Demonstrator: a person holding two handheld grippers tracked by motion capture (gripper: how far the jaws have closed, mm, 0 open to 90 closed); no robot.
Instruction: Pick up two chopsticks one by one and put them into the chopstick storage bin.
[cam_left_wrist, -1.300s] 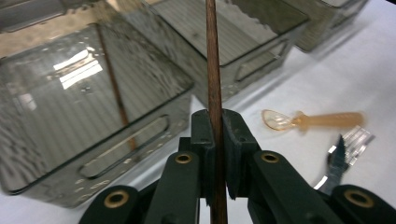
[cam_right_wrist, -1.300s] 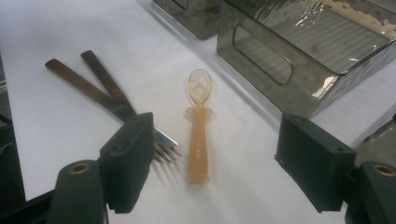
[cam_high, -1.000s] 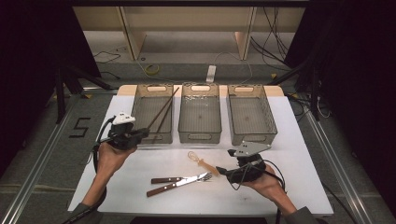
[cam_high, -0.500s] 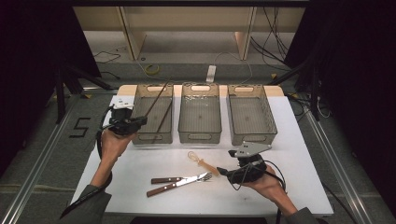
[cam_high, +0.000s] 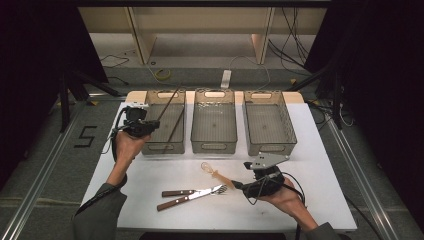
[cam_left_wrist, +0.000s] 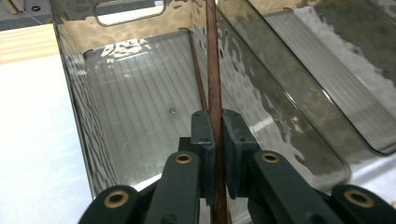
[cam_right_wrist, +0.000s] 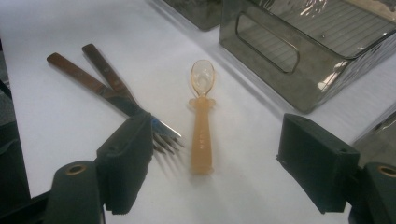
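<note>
My left gripper is shut on a thin brown chopstick at the near left corner of the left smoky bin. In the left gripper view the chopstick stands pinched between the pads, slanting up over the bin. A second chopstick leans inside that bin. My right gripper rests low on the table, open. Its jaws stand wide on either side of the handle of an orange plastic spoon without touching it.
Two wooden-handled utensils, one a fork, lie crossed left of the spoon. A middle bin and a right bin stand beside the left one on the white table.
My left gripper has carried the chopstick away from me and to the right, up to the left bin's corner. The right gripper has stayed by the spoon.
</note>
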